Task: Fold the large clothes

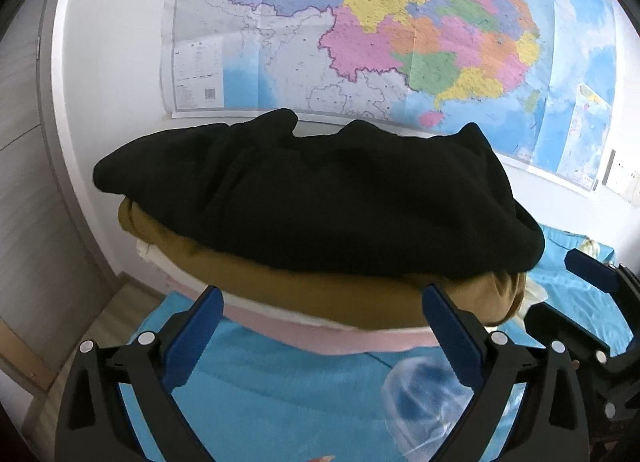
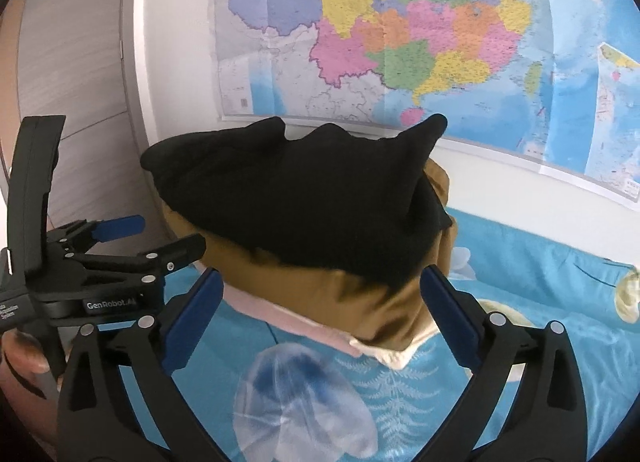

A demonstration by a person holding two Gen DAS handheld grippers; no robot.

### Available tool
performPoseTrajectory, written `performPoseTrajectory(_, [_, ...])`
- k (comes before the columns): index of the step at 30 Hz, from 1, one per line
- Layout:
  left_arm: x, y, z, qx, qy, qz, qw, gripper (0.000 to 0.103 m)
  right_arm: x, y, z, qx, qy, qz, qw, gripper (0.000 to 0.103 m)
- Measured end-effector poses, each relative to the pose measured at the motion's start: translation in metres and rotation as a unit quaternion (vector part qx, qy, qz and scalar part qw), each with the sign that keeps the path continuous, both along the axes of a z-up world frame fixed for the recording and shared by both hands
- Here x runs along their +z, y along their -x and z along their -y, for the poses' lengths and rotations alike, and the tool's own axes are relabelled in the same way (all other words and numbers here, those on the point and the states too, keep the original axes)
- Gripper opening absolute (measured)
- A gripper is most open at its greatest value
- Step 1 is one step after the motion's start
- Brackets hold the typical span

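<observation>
A folded black garment [image 1: 320, 198] tops a stack on the bed, with its far edge bunched into peaks. Under it lie a brown garment [image 1: 320, 294], then a white layer [image 1: 256, 304] and a pink one [image 1: 312, 336]. My left gripper [image 1: 322, 292] stands open just in front of the stack, its blue pads [image 1: 192, 326] wide apart and holding nothing. My right gripper [image 2: 320, 276] is open too, facing the black garment [image 2: 300, 198] and the brown garment [image 2: 360, 302] at the stack's right corner. The left gripper [image 2: 160, 234] shows open at the left of the right wrist view.
The stack rests on a blue bedsheet [image 2: 520, 282] printed with jellyfish and ferns. A large coloured map [image 1: 380, 22] hangs on the white wall behind. A grey wooden panel [image 2: 72, 62] and floor [image 1: 120, 314] lie left. A wall switch [image 1: 622, 178] sits at right.
</observation>
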State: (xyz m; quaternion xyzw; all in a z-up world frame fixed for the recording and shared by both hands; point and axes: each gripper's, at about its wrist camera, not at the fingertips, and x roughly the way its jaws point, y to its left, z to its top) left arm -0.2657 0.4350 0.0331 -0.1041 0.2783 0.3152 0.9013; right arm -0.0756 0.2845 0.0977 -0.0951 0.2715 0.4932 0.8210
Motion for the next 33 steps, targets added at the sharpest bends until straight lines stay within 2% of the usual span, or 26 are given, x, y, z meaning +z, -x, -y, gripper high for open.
performPoseTrajectory(3, [-0.003, 0.004, 0.005, -0.001, 0.007, -0.002, 1.0000, 0.097, -0.001, 0.005, 0.008, 0.000, 0.000, 0.000, 1.000, 0.097])
performPoseTrajectory(16, [-0.005, 0.027, 0.035, 0.026, -0.014, -0.001, 0.9996, 0.097, -0.002, 0.024, 0.028, 0.004, -0.008, 0.009, 1.000, 0.097])
performPoseTrajectory(33, [0.000, 0.044, 0.062, 0.040, -0.016, 0.011, 0.9990, 0.097, -0.001, 0.039, 0.051, 0.016, -0.022, 0.006, 1.000, 0.097])
